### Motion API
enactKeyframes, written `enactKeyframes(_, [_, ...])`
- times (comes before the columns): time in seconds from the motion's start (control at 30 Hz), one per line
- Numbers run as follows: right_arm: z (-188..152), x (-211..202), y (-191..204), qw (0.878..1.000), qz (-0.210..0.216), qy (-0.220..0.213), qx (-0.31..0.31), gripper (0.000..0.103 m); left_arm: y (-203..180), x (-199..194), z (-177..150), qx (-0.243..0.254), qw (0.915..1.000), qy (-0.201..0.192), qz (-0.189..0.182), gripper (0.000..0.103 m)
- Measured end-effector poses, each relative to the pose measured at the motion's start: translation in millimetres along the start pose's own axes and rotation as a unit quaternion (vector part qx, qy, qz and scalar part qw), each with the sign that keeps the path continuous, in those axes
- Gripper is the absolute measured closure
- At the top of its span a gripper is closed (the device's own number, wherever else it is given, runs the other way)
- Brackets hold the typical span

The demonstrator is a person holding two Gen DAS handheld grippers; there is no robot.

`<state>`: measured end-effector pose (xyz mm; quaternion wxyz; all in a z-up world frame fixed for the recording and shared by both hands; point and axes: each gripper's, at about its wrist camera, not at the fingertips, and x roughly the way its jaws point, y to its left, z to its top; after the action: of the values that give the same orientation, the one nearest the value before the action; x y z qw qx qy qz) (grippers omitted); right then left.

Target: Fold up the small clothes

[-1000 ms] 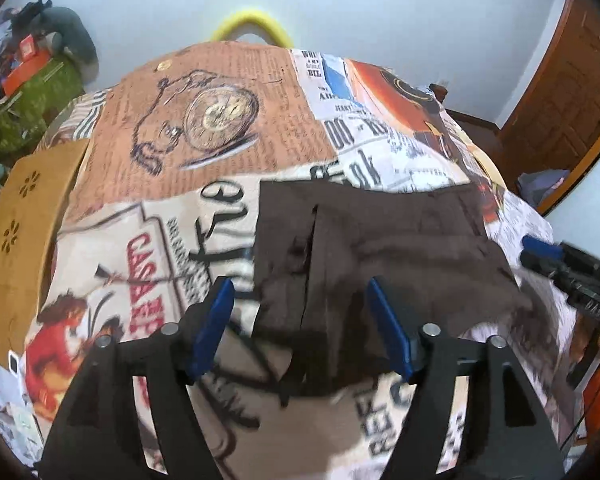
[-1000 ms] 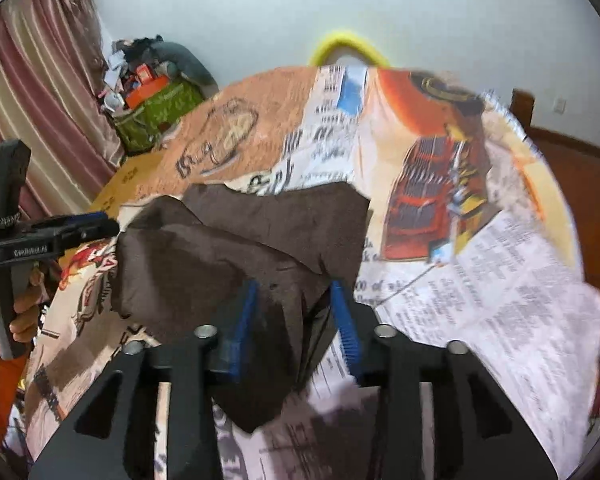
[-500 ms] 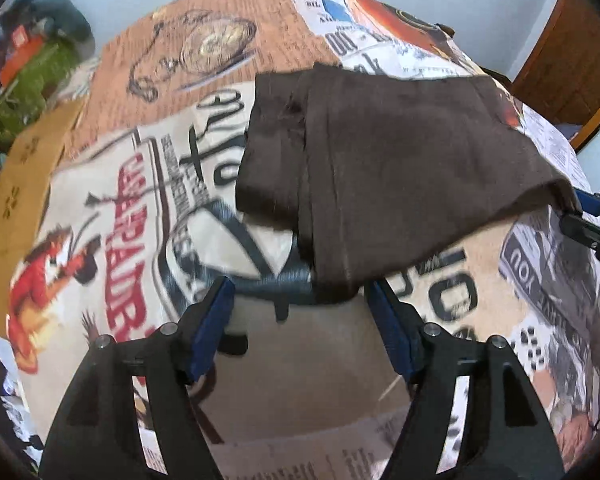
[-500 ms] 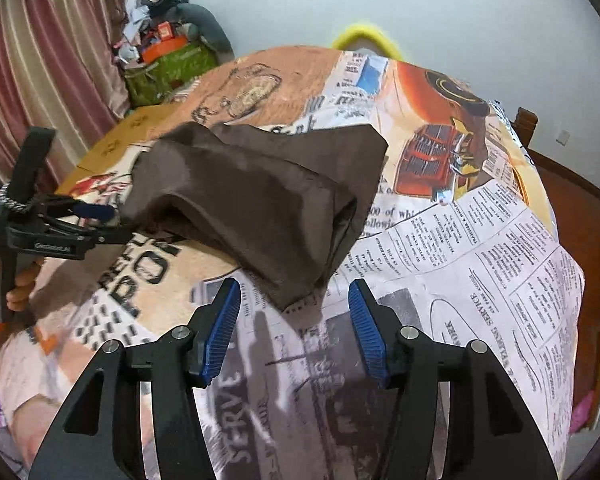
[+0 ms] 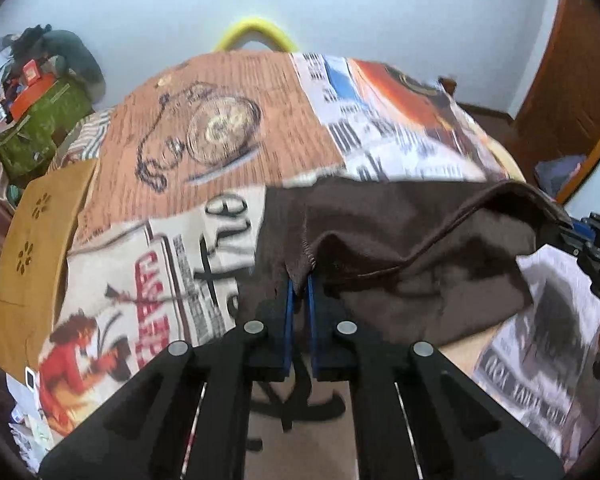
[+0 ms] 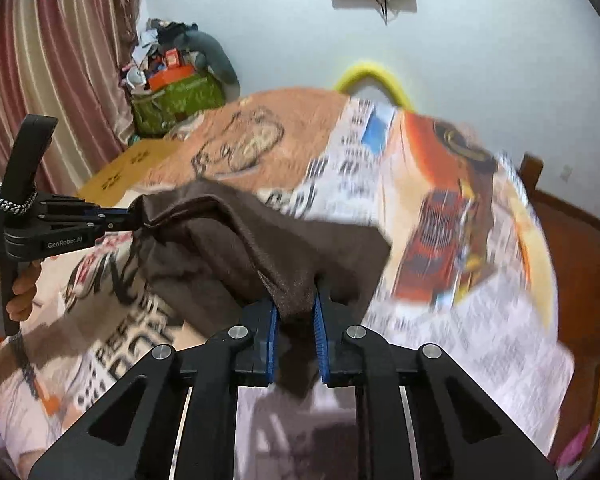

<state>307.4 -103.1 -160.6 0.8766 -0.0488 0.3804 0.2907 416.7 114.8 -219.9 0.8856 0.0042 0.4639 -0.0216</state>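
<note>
A dark brown garment (image 5: 400, 248) lies partly folded on the printed bedspread (image 5: 220, 152). My left gripper (image 5: 299, 286) is shut on its near left edge, and the cloth rises in a ridge from the pinch. In the right wrist view the same garment (image 6: 260, 248) bunches up, and my right gripper (image 6: 296, 316) has its jaws closing with a near corner of the cloth pressed between the blue pads. The left gripper (image 6: 134, 216) shows there at the left, clamped on the far corner, with a hand (image 6: 24, 288) on its handle. The right gripper (image 5: 596, 248) peeks in at the left view's right edge.
A tan cardboard box (image 5: 32, 248) sits at the bed's left side, with a green bag (image 6: 176, 100) of clutter behind it. A yellow arc (image 5: 256, 30) stands at the far edge. A curtain (image 6: 52, 60) hangs on the left, and a wooden door (image 5: 572, 80) is on the right.
Half a second ago both grippers stood open just short of the garment's near edge. Now both have closed on that edge and the cloth is raised and bunched.
</note>
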Motion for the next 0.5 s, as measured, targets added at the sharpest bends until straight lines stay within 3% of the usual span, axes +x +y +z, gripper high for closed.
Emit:
enactKeyframes(0.1, [14.9,7.3,-6.4,1.0,-0.011,-0.014,0.009,0.089,3.1,3.1,19.8,-0.013,0.9995,-0.018,0.021,0.097])
enactKeyframes(0.17, [22.0,16.6,-13.9,0.999,-0.021,-0.014,0.027,0.089,8.4,8.0,27.8,-0.032,0.9991,-0.017,0.022,0.09])
enactKeyframes(0.23, [24.7,24.2,-24.6,0.998,-0.027,-0.013,0.059,0.087,15.8,11.9,31.7,-0.054,0.9983,-0.014,0.017,0.071])
enactKeyframes(0.3, [23.3,28.3,-36.6,0.995,-0.01,-0.012,0.101,0.082,23.0,12.5,30.4,-0.068,0.9974,-0.021,0.011,0.054])
enactKeyframes(0.33, [22.0,28.6,-40.1,0.993,-0.004,-0.01,0.117,0.074,25.1,12.4,28.3,-0.07,0.9972,-0.025,0.011,0.047])
enactKeyframes(0.37, [20.0,28.1,-42.8,0.992,0.001,-0.011,0.129,0.064,26.9,13.3,25.3,-0.068,0.9973,-0.026,0.012,0.046])
enactKeyframes(0.43, [15.8,24.9,-42.9,0.991,0.001,-0.014,0.134,0.056,27.4,18.2,19.8,-0.056,0.9982,-0.016,0.016,0.043])
enactKeyframes(0.5, [11.3,22.4,-40.0,0.992,-0.001,-0.01,0.124,0.055,27.7,28.0,12.5,-0.047,0.9988,0.005,0.014,0.042])
